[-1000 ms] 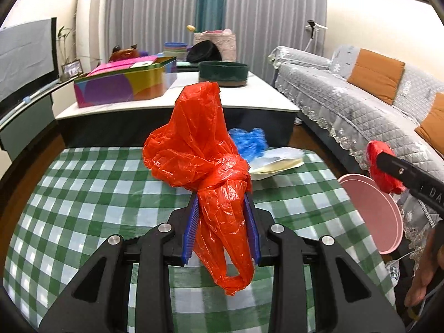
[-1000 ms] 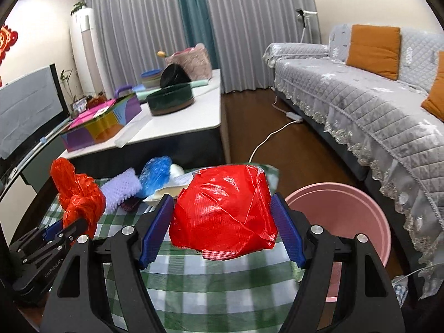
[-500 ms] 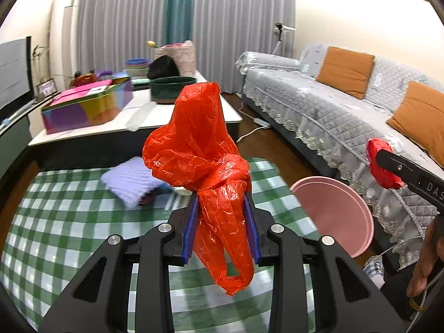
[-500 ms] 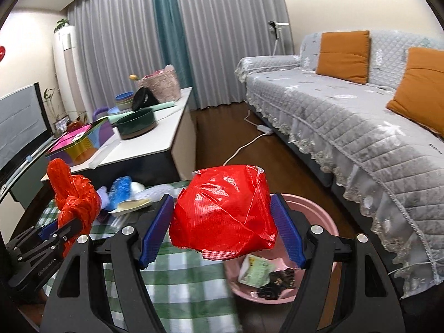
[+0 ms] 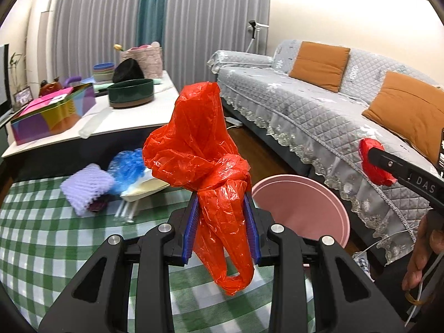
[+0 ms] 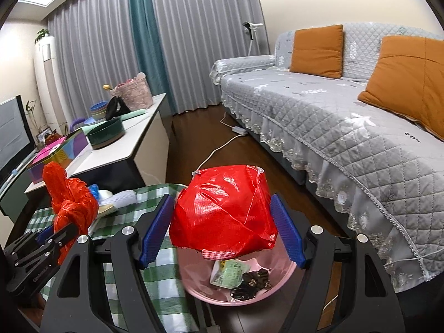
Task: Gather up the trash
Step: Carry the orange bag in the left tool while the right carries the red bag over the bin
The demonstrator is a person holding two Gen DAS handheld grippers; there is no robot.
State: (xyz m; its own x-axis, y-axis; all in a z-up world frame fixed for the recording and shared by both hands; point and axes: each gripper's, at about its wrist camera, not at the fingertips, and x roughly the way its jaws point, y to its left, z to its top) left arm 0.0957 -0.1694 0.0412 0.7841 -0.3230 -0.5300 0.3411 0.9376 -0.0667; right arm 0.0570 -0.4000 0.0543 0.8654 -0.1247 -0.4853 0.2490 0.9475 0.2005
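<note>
bag (image 5: 199, 149) clamped between left jaws | wrapper (image 6: 223, 211) between right jaws

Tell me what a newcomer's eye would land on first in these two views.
The orange-red plastic bag, crumpled and knotted, stands clamped between the blue pads of the left gripper above the green checked tablecloth. Next comes the red woven wrapper, wedged between the fingers of the right gripper just above the pink bin, which already holds scraps. Behind, orange cushions glow on the grey sofa.
</note>
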